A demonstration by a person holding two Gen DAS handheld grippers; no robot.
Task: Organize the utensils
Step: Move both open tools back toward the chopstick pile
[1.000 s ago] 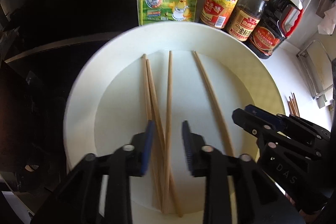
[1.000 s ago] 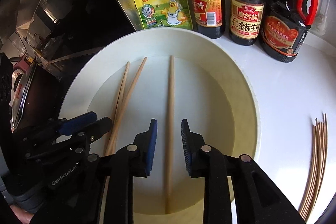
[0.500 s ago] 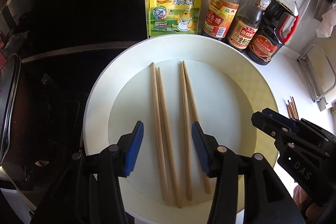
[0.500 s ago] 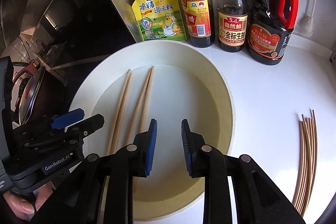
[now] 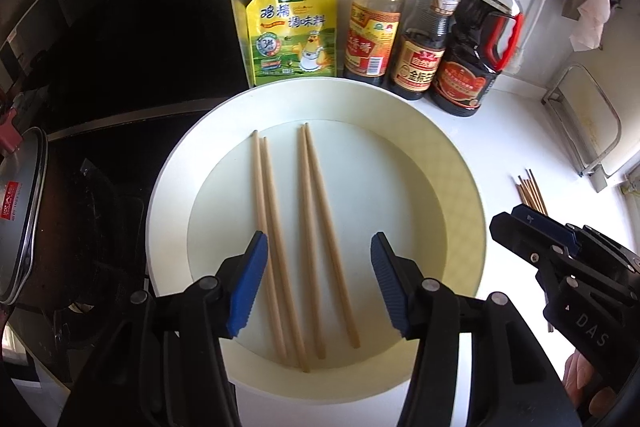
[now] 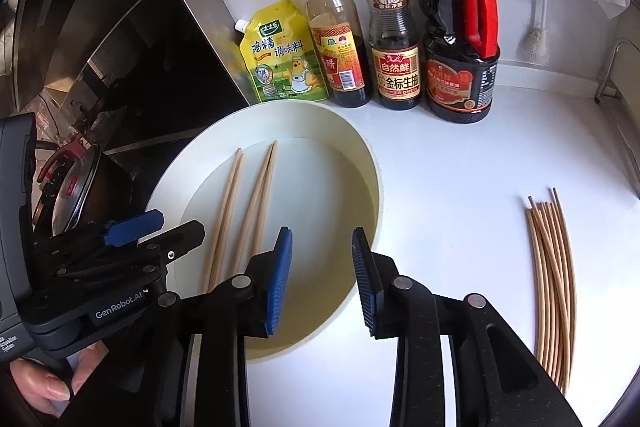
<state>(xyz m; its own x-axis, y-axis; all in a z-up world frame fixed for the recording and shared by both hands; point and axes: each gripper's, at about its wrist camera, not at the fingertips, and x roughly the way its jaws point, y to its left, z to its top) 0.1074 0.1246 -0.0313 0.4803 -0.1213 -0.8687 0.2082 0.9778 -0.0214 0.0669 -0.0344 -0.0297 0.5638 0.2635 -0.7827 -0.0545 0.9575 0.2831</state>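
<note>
Left wrist view shows the four chopsticks (image 5: 296,239) lying in two neat pairs on the floor of the white plate (image 5: 460,187), where a second ago they were splayed and crossing; my left gripper (image 5: 316,279) has just been opening above them, jaws spread and pinching nothing. My right gripper (image 6: 320,279) has just been opening too, empty, now off over the plate's right rim. I judge the pairing done, so the bundle of thin sticks (image 6: 554,275) on the white counter (image 6: 460,167) probably comes next.
</note>
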